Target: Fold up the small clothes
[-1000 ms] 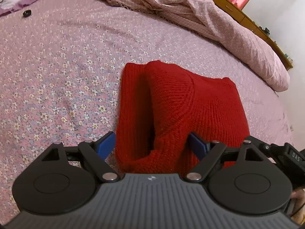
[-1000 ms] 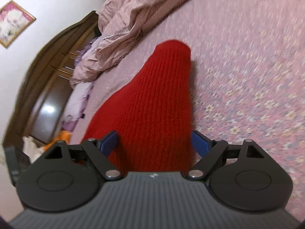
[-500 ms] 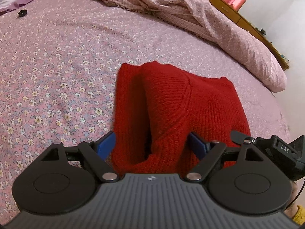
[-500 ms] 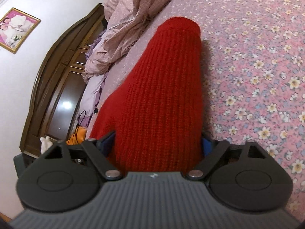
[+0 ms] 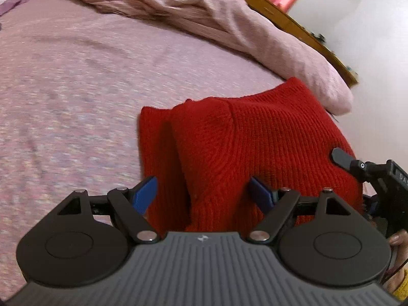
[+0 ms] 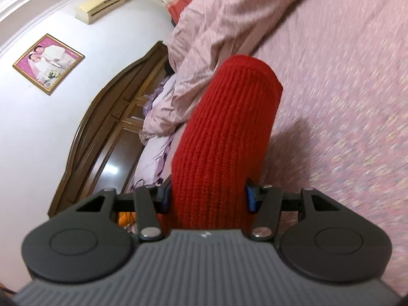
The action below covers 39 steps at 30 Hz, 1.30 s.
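Observation:
A red knitted sweater [image 5: 255, 140] lies folded on the flowered pink bedsheet [image 5: 76, 102], and its right side is raised off the bed. My left gripper [image 5: 202, 195] stands open at the sweater's near edge. A fold of the cloth lies between its blue pads [image 5: 145, 193], which do not squeeze it. My right gripper [image 6: 207, 197] is closing on a thick roll of the red sweater [image 6: 224, 132]. Both of its pads press the knit, and the roll hangs above its shadow on the sheet. One black finger of my right gripper [image 5: 343, 157] shows at the sweater's right edge.
A rumpled pink quilt [image 5: 204, 20] is heaped along the far side of the bed. A dark wooden headboard [image 6: 102, 132] and a framed picture [image 6: 48, 62] are on the white wall. A person's hand [image 5: 397, 239] with a yellow cuff holds the right gripper.
The right gripper's jaws have closed in on the red roll and lifted it off the sheet. In the left wrist view the sweater's right side has risen. That view has swung left.

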Each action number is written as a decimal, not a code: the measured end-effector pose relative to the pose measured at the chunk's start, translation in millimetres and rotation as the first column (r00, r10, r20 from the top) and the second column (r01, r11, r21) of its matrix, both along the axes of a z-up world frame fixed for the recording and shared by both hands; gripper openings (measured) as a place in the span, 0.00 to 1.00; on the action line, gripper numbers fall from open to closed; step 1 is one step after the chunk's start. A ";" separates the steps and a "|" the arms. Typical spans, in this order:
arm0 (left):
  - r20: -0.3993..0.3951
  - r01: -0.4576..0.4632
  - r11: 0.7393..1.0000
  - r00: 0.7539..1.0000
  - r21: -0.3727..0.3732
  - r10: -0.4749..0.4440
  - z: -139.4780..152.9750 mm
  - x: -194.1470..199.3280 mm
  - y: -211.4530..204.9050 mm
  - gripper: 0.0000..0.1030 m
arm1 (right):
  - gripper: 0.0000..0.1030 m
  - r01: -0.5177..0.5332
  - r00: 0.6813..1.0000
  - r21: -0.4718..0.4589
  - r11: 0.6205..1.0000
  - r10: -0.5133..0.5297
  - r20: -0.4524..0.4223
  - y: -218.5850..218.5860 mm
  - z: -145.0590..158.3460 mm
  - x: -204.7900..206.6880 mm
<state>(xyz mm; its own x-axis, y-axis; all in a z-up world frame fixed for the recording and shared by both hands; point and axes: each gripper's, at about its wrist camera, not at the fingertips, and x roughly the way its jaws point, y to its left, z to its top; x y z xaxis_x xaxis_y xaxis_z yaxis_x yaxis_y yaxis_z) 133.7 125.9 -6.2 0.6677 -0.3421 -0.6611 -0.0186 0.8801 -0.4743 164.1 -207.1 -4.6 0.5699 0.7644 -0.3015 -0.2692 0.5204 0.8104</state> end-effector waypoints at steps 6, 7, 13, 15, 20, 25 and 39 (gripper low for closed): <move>-0.001 0.094 0.996 0.996 -0.001 -0.094 0.0 6.6 -53.4 0.80 | 0.54 0.086 0.996 -0.057 0.995 -0.086 0.014 -45.3 8.8 -19.0; 0.000 0.111 0.994 0.994 0.007 -0.111 0.4 7.2 -62.7 0.80 | 0.54 0.104 0.995 -0.061 0.993 -0.104 0.015 -53.3 8.3 -22.6; -0.013 0.177 0.980 0.984 0.096 -0.176 -1.2 4.7 -105.8 0.81 | 0.54 0.185 0.982 -0.093 0.978 -0.188 -0.017 -92.6 -11.1 -38.3; -0.025 0.181 0.977 0.983 0.110 -0.179 -4.6 0.5 -111.1 0.81 | 0.54 0.200 0.978 -0.100 0.975 -0.205 -0.041 -100.2 -23.0 -39.6; -0.040 0.169 0.976 0.985 0.134 -0.165 -7.3 -6.1 -112.4 0.81 | 0.61 0.216 0.968 -0.135 0.967 -0.230 -0.101 -109.4 -49.0 -35.5; -0.032 0.171 0.967 0.985 0.190 -0.168 -0.4 -12.5 -118.4 0.81 | 0.66 0.230 0.963 -0.206 0.951 -0.253 -0.091 -109.3 -46.1 -42.0; -0.025 0.128 0.940 0.992 0.316 -0.127 -7.1 -33.5 -120.0 0.82 | 0.70 0.250 0.962 -0.490 0.835 -0.271 0.030 -75.7 -28.9 -83.3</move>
